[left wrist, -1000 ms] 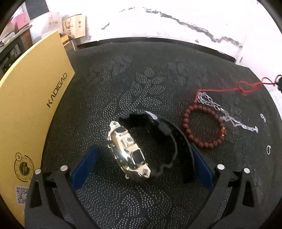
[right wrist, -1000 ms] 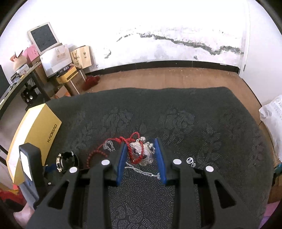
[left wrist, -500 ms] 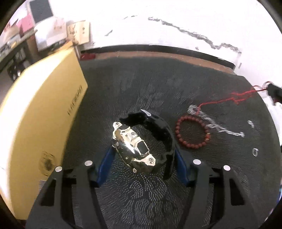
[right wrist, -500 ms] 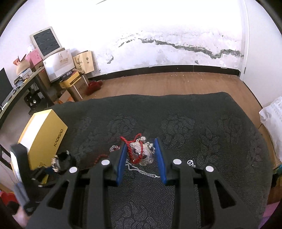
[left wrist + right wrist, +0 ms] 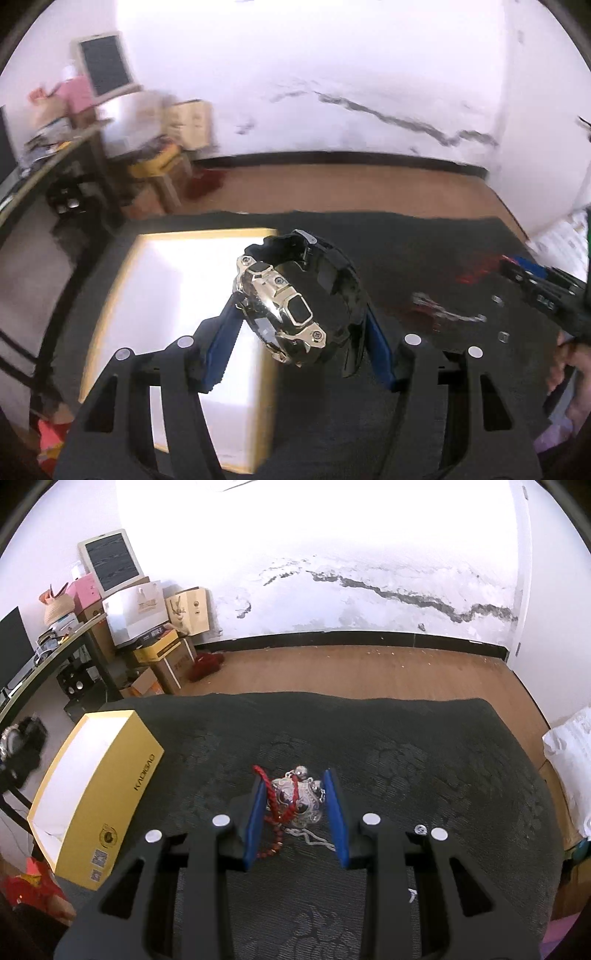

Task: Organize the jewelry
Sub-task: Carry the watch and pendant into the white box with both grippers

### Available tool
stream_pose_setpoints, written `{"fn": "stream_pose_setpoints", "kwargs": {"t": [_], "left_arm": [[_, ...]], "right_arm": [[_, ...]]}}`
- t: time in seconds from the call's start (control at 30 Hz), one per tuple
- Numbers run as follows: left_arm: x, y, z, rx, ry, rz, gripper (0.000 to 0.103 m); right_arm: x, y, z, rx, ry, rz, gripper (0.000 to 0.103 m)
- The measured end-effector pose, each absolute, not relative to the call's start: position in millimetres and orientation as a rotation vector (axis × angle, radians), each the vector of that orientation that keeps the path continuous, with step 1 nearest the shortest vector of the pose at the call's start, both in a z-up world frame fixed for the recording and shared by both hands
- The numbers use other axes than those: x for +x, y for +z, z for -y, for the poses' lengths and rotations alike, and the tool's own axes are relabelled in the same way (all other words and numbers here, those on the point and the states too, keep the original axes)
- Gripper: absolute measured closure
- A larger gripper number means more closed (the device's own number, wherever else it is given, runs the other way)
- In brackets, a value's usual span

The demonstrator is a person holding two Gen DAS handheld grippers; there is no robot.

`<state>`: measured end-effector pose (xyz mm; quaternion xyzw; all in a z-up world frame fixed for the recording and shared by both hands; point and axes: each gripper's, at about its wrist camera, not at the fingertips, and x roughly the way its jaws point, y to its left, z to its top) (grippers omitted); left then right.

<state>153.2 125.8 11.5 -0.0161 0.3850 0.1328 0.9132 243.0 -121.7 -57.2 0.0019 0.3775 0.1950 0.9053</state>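
My left gripper (image 5: 299, 317) is shut on a gold-faced watch (image 5: 284, 299) with a black strap, held in the air over the open yellow box (image 5: 177, 302). My right gripper (image 5: 295, 801) is shut on a silver pendant (image 5: 301, 801) on a red cord (image 5: 271, 794), lifted above the dark cloth. A red bead bracelet (image 5: 269, 847) and a silver chain (image 5: 316, 840) lie below it. The box (image 5: 92, 794) stands at the left in the right wrist view, with the watch (image 5: 11, 740) above its far side.
The dark patterned cloth (image 5: 406, 757) covers the table. Small rings (image 5: 503, 336) and a silver chain (image 5: 443, 312) lie on it at the right. A white bag (image 5: 569, 760) sits off the right edge. Shelves and boxes (image 5: 147, 627) stand by the far wall.
My left gripper has closed on the watch, lifted it and carried it left over the open box. My right gripper has risen with the pendant.
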Motion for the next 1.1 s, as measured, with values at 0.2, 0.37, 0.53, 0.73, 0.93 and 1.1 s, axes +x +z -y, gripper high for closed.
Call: {"fn": "stream_pose_setpoints", "kwargs": {"t": [0.2,0.37,0.53,0.73,0.93,1.1], "left_arm": [[134.7,6.7,-196.7,-0.082,0.423,-0.792,0.042],[119.9,-14.7,-237.2,-0.116,0.481,-0.822,0.042],[108.6,-33.5,-264.1,-0.143,0.500,-0.848,0.042],[92.9,-43.3,-289.2,-0.176,0.511,-0.842,0.042],[94.0,-66.6,-313.4,-0.219,0.526,-0.887,0.042],[98.9,-79.0,-322.0,-0.208,0.536,-0.910,0.042]], "right_arm": [[244.1,-49.4,84.6,-0.021,0.444,-0.773,0.071],[235.8,-33.6,27.9,-0.056,0.523,-0.751,0.071],[215.8,-11.5,-47.5,-0.104,0.639,-0.708,0.071],[183.1,-0.5,-145.4,-0.172,0.795,-0.689,0.071],[161.2,-16.5,-202.2,-0.236,0.872,-0.706,0.071],[161.6,-33.3,-220.7,-0.253,0.885,-0.736,0.071]]}}
